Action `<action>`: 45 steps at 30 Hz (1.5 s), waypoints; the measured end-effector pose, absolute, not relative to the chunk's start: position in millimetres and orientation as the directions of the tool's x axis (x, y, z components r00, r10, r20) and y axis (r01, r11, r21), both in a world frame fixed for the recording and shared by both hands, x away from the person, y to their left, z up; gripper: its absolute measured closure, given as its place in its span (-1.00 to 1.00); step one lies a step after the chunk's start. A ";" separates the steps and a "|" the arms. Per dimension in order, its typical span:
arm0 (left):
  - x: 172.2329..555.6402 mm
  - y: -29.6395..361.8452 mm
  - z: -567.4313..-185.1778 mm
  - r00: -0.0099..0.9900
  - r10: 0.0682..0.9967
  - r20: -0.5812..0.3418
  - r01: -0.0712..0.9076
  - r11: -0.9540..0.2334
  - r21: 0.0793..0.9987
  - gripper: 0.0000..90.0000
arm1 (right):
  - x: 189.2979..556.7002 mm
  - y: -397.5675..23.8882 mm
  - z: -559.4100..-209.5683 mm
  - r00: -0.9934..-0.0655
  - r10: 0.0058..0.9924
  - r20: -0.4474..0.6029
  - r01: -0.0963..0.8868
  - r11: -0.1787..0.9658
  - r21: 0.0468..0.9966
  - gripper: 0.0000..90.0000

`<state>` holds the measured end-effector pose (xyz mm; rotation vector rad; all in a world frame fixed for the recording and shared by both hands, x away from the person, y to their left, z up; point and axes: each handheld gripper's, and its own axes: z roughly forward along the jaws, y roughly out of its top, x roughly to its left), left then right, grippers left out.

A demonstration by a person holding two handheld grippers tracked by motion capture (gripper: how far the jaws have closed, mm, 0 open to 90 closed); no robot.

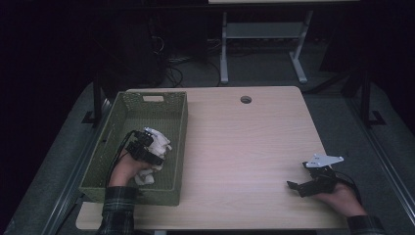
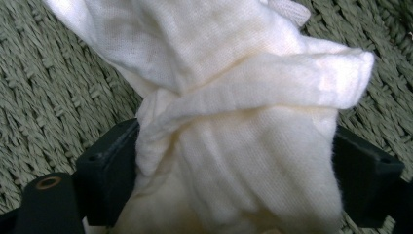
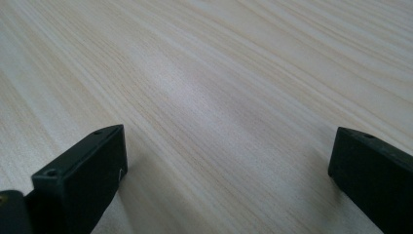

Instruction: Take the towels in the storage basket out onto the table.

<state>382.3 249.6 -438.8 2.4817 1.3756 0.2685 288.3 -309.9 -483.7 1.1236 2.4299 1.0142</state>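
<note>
At the far left, my left hand (image 1: 128, 169) reaches into the olive-green woven rectangular basket (image 1: 109, 142), which sits on the left part of the pale wood-grain table (image 1: 244, 147). My left gripper (image 1: 147, 147) is down inside the basket, over its near half, with its two black jaws closed around a crumpled white cotton cloth (image 1: 155, 147). The left gripper view shows this closely: the cloth (image 2: 234, 122) bulges between the jaws, one jaw pressing on each side, and a rolled fold runs crosswise above them, with the woven basket floor (image 2: 53, 97) right behind it. So the cloth is in my grip and within the basket walls; whether it already rests on the floor or hangs just above it, I cannot tell. The relation that matters for what comes next, as I judge it, is that the cloth lies directly ahead of the left jaws, bunched with its length running along them, and the basket floor is straight beyond, so either letting go or lifting out is a short move for this hand alone. Well apart, at the right near edge of the table, my right gripper (image 1: 299, 185) rests low in my right hand (image 1: 342, 199), jaws spread wide with nothing but bare tabletop (image 3: 219, 97) between them.
</note>
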 end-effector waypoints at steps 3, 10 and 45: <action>381.7 249.8 -436.5 0.524 0.852 0.018 0.800 -0.499 0.334 -0.42 | 288.3 -310.0 -483.5 -0.660 0.751 0.038 0.557 0.453 0.696 -1.00; 380.0 252.5 -427.3 0.506 0.862 -0.033 0.818 -0.468 0.336 0.44 | 288.3 -310.0 -483.5 -0.660 0.751 0.038 0.556 0.454 0.696 -1.00; 356.5 273.9 -355.6 0.534 0.820 -0.204 0.638 -0.233 0.734 0.61 | 288.5 -310.0 -483.7 -0.660 0.751 0.039 0.555 0.452 0.699 -1.00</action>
